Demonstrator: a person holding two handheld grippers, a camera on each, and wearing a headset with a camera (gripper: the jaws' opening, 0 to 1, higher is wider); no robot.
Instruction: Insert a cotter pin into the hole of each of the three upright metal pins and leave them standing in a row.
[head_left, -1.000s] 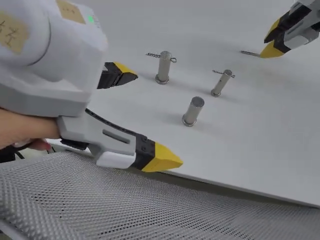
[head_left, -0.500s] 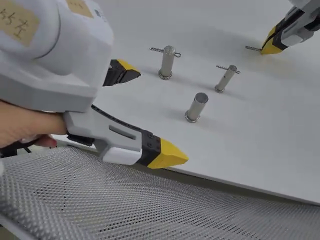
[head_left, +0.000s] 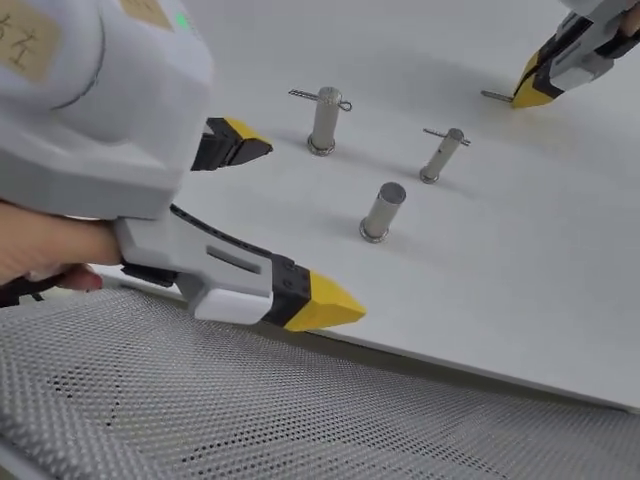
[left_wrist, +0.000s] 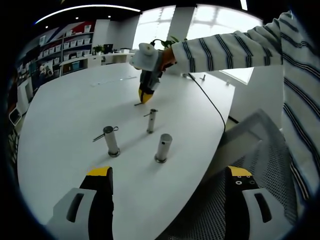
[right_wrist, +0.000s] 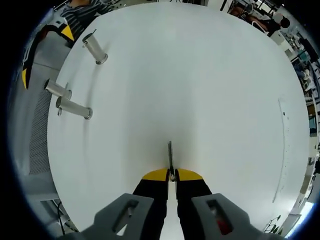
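Observation:
Three metal pins stand on the white table (head_left: 520, 270). The far-left pin (head_left: 324, 120) and the thin tilted pin (head_left: 441, 155) each carry a cotter pin through the top. The near pin (head_left: 381, 212) has a bare top. My left gripper (head_left: 290, 225) is open with nothing between its jaws, hovering at the table's near edge short of the pins (left_wrist: 163, 147). Beyond the pins my right gripper (head_left: 530, 92) is shut on a loose cotter pin (right_wrist: 170, 152), low over the table. That cotter pin (head_left: 495, 97) sticks out past the gripper's yellow tips.
A grey perforated mesh surface (head_left: 300, 420) lies below the table's near edge. In the left gripper view, a striped sleeve (left_wrist: 235, 47) reaches across from the right, and a dark cable (left_wrist: 210, 102) runs along the table behind the pins.
The head camera has shifted a little. My right gripper stays low by the far cotter pin and has edged slightly toward the pins. The left gripper stays open.

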